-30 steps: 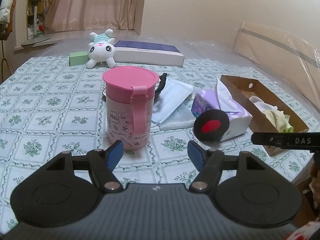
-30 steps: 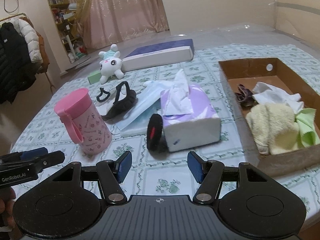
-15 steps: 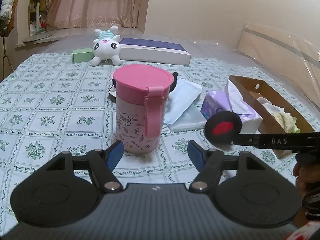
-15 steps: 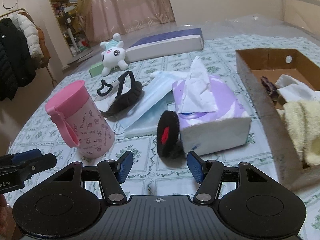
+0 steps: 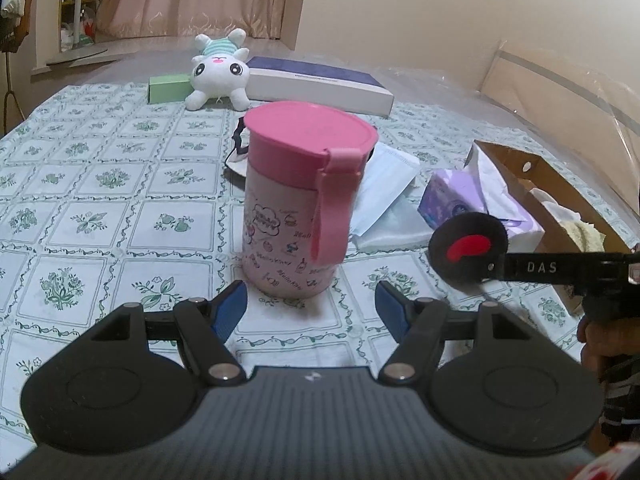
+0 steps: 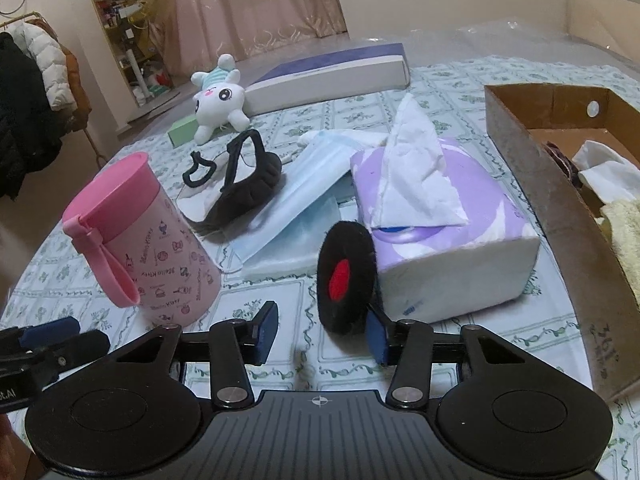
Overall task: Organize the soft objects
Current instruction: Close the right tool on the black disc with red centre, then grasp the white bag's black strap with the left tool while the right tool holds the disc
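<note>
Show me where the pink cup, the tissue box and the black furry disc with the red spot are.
pink cup [image 5: 292,208]: left wrist view, on its printed side wall.
tissue box [image 6: 452,256]: right wrist view, on its white front face.
black furry disc [image 6: 340,280]: right wrist view, on its red spot.

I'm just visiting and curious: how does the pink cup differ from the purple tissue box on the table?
The pink cup is round and closed by a lid; the purple tissue box is blocky and open on top, a white tissue sticking up. The cup carries small cartoon prints and a strap; the tissue box has plain purple and white swirls. A black fuzzy disc stands against the tissue box; nothing leans on the cup. Both sit on the patterned tablecloth.
</note>
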`<state>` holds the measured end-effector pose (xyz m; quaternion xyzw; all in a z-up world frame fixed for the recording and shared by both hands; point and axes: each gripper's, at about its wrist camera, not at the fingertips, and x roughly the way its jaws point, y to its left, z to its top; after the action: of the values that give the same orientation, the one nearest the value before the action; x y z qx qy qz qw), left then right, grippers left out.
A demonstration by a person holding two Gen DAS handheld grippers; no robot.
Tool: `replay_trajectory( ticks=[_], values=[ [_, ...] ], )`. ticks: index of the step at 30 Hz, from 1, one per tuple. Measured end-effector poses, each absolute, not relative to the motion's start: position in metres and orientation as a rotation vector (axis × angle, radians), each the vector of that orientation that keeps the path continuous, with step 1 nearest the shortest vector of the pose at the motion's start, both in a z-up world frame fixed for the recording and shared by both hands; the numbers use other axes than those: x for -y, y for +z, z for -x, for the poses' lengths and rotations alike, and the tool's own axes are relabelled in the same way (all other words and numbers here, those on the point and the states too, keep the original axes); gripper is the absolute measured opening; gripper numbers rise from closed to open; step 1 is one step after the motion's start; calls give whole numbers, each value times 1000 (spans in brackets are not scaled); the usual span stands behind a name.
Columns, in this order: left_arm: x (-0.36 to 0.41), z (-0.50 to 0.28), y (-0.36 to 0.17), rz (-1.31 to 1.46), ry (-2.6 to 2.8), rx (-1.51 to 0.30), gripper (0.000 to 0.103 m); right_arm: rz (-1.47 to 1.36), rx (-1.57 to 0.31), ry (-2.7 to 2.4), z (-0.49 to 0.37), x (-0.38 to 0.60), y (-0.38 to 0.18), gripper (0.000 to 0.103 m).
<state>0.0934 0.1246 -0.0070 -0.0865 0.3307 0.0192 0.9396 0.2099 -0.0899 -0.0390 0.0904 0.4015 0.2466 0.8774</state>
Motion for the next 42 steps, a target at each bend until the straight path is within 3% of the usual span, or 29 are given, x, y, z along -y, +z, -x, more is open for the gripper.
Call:
replay_trajectory(
  ticks=[10,14,17,32,42],
  values=[
    [-138,-97,-15,200,53,-684,67,-171,-826,466,-221,76,-41,36],
    [-142,-95,-16,205,57,-682,67,-149,-820,447,-223,70,-43,16],
    [-146,-92,-14,208,64,-677,67,-130,-807,453,-221,68,-39,11],
    [-193,-98,35,144,37,-617,67,-96,-720,558,-213,71,12,10],
    [-255,-149,61,103,15,-633,67,-70,-690,551,-237,75,28,10]
  ],
)
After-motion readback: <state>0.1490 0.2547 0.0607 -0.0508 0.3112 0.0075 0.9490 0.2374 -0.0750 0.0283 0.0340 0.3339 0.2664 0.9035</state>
